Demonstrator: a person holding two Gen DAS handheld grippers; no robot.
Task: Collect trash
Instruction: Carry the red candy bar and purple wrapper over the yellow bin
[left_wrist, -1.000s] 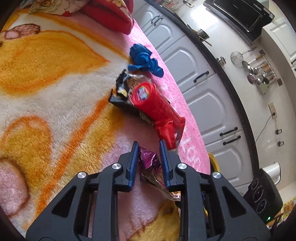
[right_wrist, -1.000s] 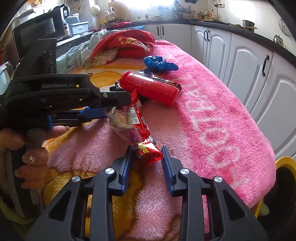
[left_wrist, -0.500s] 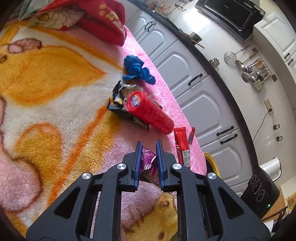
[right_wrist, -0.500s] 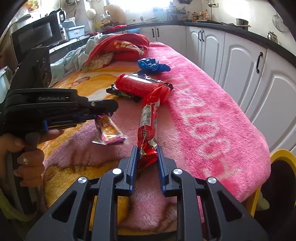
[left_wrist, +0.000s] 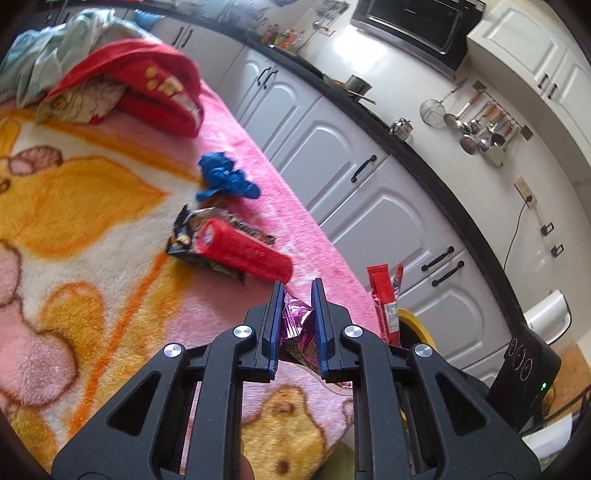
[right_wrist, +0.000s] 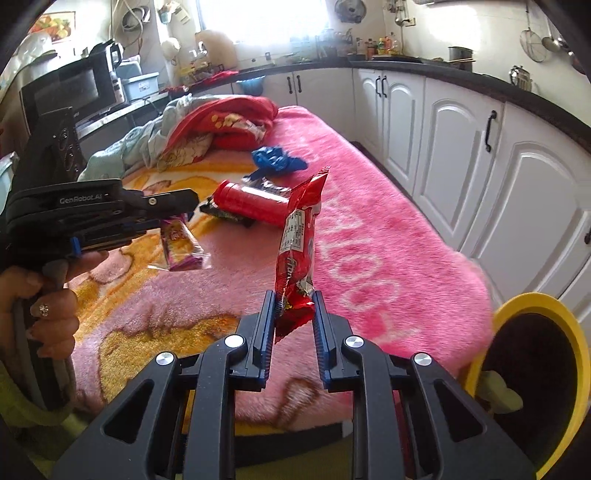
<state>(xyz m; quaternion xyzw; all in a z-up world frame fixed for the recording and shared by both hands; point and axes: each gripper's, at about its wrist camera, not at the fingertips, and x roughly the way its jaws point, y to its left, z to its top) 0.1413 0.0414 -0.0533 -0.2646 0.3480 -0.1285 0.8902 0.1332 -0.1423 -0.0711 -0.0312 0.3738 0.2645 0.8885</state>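
Gripping a purple wrapper (left_wrist: 295, 317) in left jaws, red wrapper (right_wrist: 299, 243) in right, yellow bin (right_wrist: 576, 354) clearest in right view

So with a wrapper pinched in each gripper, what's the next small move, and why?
Probably carry the right gripper with its red wrapper over the yellow-rimmed bin at the blanket's edge. The left gripper also holds a purple wrapper, both clear of the blanket.

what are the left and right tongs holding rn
Left tongs: closed on a purple wrapper, lifted off the blanket.
Right tongs: closed on a red wrapper, also lifted.
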